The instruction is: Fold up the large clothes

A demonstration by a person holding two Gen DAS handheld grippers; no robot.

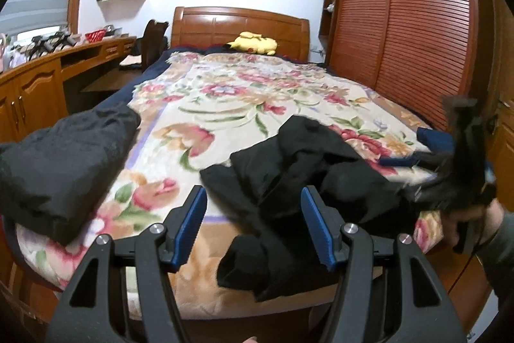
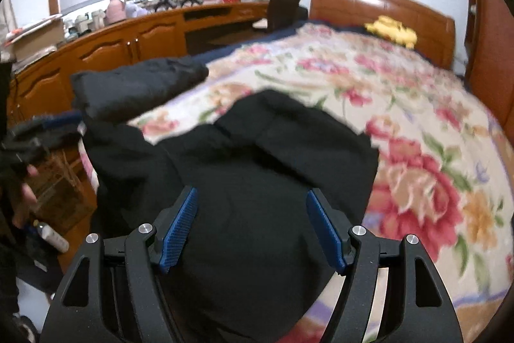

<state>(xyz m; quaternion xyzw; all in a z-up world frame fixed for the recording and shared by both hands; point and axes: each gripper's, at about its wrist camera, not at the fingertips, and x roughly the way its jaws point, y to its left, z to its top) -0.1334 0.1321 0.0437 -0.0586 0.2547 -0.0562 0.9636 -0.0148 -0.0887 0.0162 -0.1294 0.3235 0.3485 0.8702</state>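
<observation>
Left gripper (image 1: 253,225): jaws apart, nothing between the pads; hovers over the near edge of the bed
Right gripper (image 2: 252,225): jaws apart, empty; poised above the cloth
Black garment (image 1: 308,169): crumpled heap at the foot of the floral bedspread (image 1: 225,92); likely soft, limp, light, prone to sag; best pinched at an edge or corner, one per gripper
Folded dark garment (image 1: 61,163): lies apart, at the bed's left corner

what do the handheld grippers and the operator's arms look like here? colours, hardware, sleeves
Both the left gripper and the right gripper match: matte black frames with triangular cut-outs, silver pivot bolts, and ribbed blue pads on the jaws. No cable is clearly visible. In the left wrist view, the person's right hand emerges from a dark grey-green sleeve.
</observation>
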